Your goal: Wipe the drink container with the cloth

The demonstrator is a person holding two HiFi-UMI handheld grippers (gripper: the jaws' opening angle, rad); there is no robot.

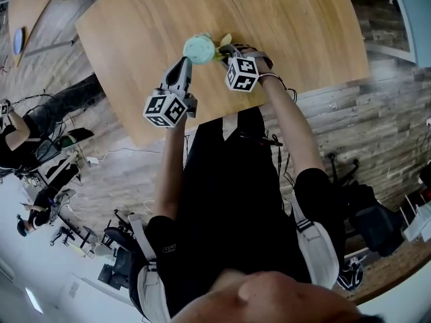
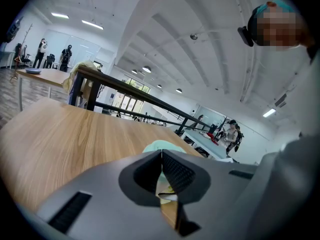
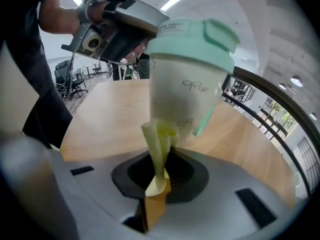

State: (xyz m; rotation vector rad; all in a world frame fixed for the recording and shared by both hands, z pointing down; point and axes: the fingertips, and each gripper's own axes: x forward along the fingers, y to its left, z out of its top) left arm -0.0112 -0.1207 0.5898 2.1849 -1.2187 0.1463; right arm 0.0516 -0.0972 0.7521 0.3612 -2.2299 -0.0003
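Note:
A pale drink container (image 3: 185, 94) with a mint-green lid (image 3: 192, 36) is above the wooden table (image 1: 283, 25). My left gripper (image 1: 182, 69) reaches it from the near left and is shut on its lid rim; in the left gripper view the jaws (image 2: 161, 176) meet, with the mint lid (image 2: 161, 146) just beyond them. My right gripper (image 3: 159, 179) is shut on a folded yellow cloth (image 3: 159, 149), whose upper end lies against the container's lower side. In the head view the right gripper (image 1: 222, 51) sits just right of the container (image 1: 200, 48), the cloth (image 1: 225, 41) poking out.
The table's near edge (image 1: 202, 123) runs just below both grippers, with wood floor beyond. People and office chairs (image 1: 40, 153) are at the left. A dark railing (image 2: 130, 86) and another table (image 2: 40, 74) stand behind.

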